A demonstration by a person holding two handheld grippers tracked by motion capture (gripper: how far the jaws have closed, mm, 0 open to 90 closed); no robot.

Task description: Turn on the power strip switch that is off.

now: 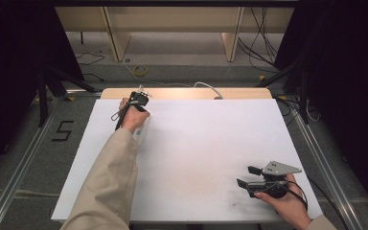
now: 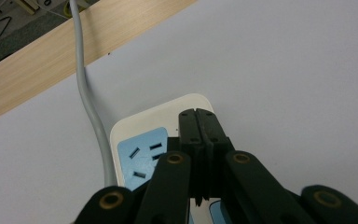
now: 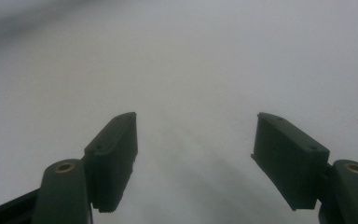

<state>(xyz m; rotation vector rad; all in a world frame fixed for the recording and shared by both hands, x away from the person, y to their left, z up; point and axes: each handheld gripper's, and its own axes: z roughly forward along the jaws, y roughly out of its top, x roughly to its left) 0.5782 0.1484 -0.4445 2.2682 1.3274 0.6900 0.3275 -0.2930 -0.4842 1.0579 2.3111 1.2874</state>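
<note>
A white power strip (image 2: 142,123) with blue socket faces lies on the white table sheet (image 2: 284,70) near its far left edge; in the high view the strip (image 1: 143,131) pokes out from under a hand. My left gripper (image 2: 196,122) is shut, its two jaws pressed flat together with nothing between them, tips hovering just over the strip's end; whether they touch it I cannot tell. A hand carries this gripper (image 1: 137,99) at the far left. My right gripper (image 3: 196,140) stands open above bare sheet, and sits at the near right (image 1: 248,176).
A grey cable (image 2: 86,88) runs from the strip over the wooden table edge (image 2: 51,56) to the floor behind. The white sheet (image 1: 211,134) covers the table. Dark stands and cables (image 1: 292,103) flank both sides beyond the table.
</note>
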